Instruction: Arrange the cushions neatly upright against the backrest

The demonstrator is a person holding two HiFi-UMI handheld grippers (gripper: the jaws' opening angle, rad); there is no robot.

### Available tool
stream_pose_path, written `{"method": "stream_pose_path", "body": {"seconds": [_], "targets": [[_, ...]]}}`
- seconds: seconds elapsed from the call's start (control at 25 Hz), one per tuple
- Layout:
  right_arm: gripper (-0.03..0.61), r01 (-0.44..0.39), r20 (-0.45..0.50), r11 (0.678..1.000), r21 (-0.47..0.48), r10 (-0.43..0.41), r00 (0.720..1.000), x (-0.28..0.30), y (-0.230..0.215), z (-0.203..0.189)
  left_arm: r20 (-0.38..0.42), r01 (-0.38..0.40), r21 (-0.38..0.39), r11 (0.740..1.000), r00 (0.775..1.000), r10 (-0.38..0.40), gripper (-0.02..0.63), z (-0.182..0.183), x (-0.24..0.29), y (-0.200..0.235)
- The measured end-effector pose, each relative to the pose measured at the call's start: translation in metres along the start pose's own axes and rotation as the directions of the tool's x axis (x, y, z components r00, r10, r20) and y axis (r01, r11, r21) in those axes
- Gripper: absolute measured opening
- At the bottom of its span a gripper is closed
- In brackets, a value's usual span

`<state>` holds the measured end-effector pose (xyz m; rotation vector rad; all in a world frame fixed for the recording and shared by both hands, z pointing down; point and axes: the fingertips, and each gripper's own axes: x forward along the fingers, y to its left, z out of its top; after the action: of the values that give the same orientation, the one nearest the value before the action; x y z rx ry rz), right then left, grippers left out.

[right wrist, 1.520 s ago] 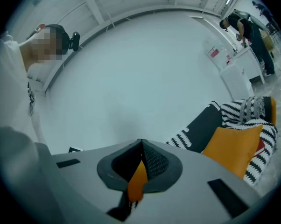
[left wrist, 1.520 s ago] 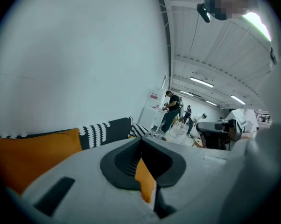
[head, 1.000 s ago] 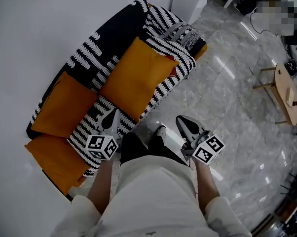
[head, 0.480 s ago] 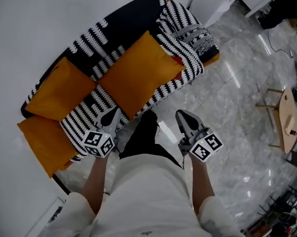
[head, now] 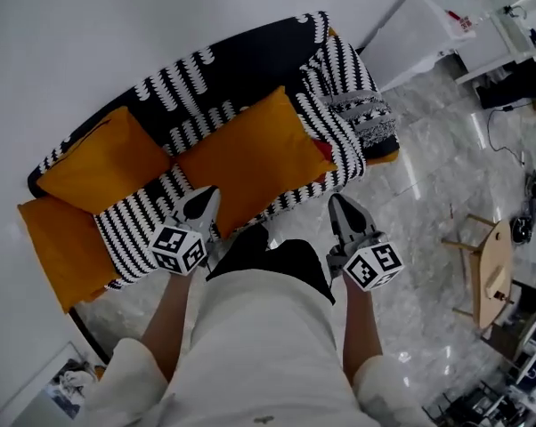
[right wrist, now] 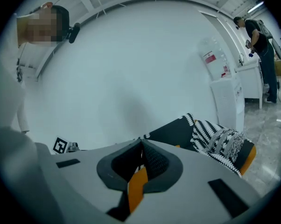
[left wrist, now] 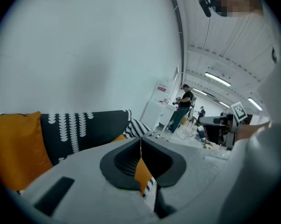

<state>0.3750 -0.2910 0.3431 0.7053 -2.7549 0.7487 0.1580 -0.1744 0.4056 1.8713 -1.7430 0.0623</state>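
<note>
A sofa under a black-and-white throw (head: 206,69) holds a large orange cushion (head: 250,158) lying flat in the middle of the seat. A second orange cushion (head: 103,163) lies at the left, and a third (head: 54,247) hangs at the sofa's near left end. A striped black-and-white cushion (head: 353,105) slumps at the right end. My left gripper (head: 204,201) is shut and empty over the striped front edge, beside the middle cushion's near corner. My right gripper (head: 341,207) is shut and empty above the floor, just in front of the sofa's right part.
A white cabinet (head: 419,34) stands past the sofa's right end. A small wooden table (head: 491,274) sits on the marble floor (head: 428,203) at the right. The white wall runs behind the sofa. A person (left wrist: 181,107) stands far off in the left gripper view.
Both grippers have come closer to the sofa's front edge, the right one from out over the floor. The sofa sits more squarely across the head view. Both jaws stayed shut.
</note>
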Motion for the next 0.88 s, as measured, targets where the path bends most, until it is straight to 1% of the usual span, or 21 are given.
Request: {"method": "stream_pose_path", "body": {"seconds": [0.12,0.2,0.32,0.4,0.56,0.68,0.8,0.88], "targets": [[0.009,0.013,-0.045,1.0,-0.01,-0.014,0.999,0.021,-0.018,-0.001,-0.007,-0.049,-0.021,0.999,0.999,0.049,0.014,-0.001,0.005,0.019],[0.009,-0.005,-0.073,1.0,-0.026,0.003,0.997,0.032,-0.025,-0.003,-0.013,-0.093,-0.039,0.995,0.996,0.093,0.014,-0.006,0.001,0.028],[0.01,-0.039,-0.13,0.998,-0.056,0.032,0.991,0.05,-0.038,-0.009,-0.027,-0.168,-0.08,0.983,0.986,0.166,0.014,-0.021,-0.007,0.039],[0.009,-0.061,-0.182,0.994,-0.086,0.045,0.982,0.062,-0.047,-0.014,-0.05,-0.22,-0.11,0.969,0.975,0.215,0.014,-0.034,-0.011,0.046],[0.011,-0.152,-0.3,0.98,-0.132,0.106,0.948,0.077,-0.061,-0.032,-0.12,-0.333,-0.158,0.929,0.941,0.317,0.014,-0.078,-0.025,0.048],[0.011,-0.218,-0.366,0.959,-0.18,0.141,0.92,0.08,-0.079,-0.059,-0.152,-0.408,-0.179,0.895,0.911,0.384,0.015,-0.129,-0.033,0.047],[0.011,-0.266,-0.433,0.938,-0.224,0.149,0.889,0.083,-0.102,-0.086,-0.195,-0.469,-0.19,0.862,0.879,0.435,0.015,-0.175,-0.035,0.044],[0.012,-0.288,-0.481,0.927,-0.24,0.144,0.865,0.087,-0.119,-0.099,-0.233,-0.492,-0.199,0.848,0.864,0.446,0.017,-0.199,-0.032,0.04]]}}
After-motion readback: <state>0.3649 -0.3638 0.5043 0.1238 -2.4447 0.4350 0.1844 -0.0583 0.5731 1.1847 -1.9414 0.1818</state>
